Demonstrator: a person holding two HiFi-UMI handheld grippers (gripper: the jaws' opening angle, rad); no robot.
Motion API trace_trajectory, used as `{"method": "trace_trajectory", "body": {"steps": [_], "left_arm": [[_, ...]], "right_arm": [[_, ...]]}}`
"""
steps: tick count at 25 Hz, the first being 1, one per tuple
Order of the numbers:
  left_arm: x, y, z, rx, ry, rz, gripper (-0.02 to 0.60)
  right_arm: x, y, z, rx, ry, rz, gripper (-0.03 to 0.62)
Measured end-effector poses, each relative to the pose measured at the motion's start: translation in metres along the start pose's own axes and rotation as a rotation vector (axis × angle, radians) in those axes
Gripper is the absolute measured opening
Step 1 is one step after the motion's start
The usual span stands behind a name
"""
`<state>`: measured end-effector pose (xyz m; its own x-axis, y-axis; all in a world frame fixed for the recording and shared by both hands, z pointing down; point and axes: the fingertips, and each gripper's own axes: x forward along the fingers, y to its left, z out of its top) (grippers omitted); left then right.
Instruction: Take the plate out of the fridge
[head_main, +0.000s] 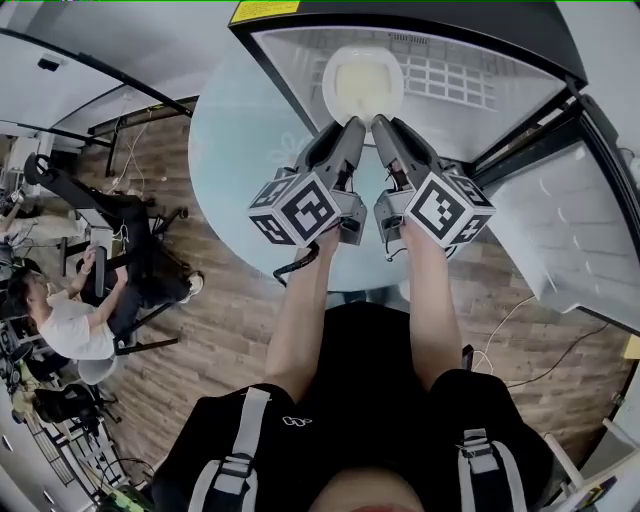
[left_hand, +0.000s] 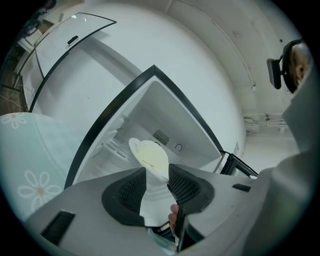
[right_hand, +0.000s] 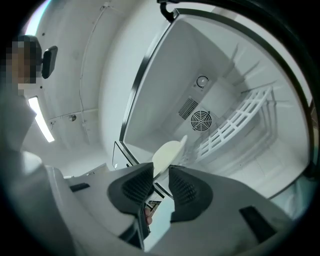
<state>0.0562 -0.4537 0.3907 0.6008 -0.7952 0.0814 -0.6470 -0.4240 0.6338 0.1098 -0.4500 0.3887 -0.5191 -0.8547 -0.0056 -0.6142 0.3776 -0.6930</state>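
Plate (head_main: 363, 82) face up inside fridge (head_main: 480, 90), near front edge of opening. Left gripper (head_main: 348, 128) and right gripper (head_main: 383, 125) each clamped on near rim, side by side; likely sharing weight for steady pull-out.

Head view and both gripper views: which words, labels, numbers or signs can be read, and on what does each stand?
No text is readable in any view.
Yellow label on the fridge top edge: print too small to read.
White logo on the person's black clothing: too small to read.
Cube on the left gripper, likewise on the right gripper: square patterns, no letters.
Plate: no print.
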Motion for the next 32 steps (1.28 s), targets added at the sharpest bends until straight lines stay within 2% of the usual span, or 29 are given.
{"method": "trace_trajectory", "body": {"steps": [13, 32], "left_arm": [[-0.038, -0.049, -0.027, 0.022, -0.012, -0.014, 0.13], [-0.049, -0.069, -0.04, 0.048, 0.018, -0.038, 0.13]], "right_arm": [[-0.065, 0.021, 0.0, -0.035, -0.019, 0.025, 0.101], [-0.093, 0.024, 0.0, -0.024, -0.054, 0.016, 0.103]]}}
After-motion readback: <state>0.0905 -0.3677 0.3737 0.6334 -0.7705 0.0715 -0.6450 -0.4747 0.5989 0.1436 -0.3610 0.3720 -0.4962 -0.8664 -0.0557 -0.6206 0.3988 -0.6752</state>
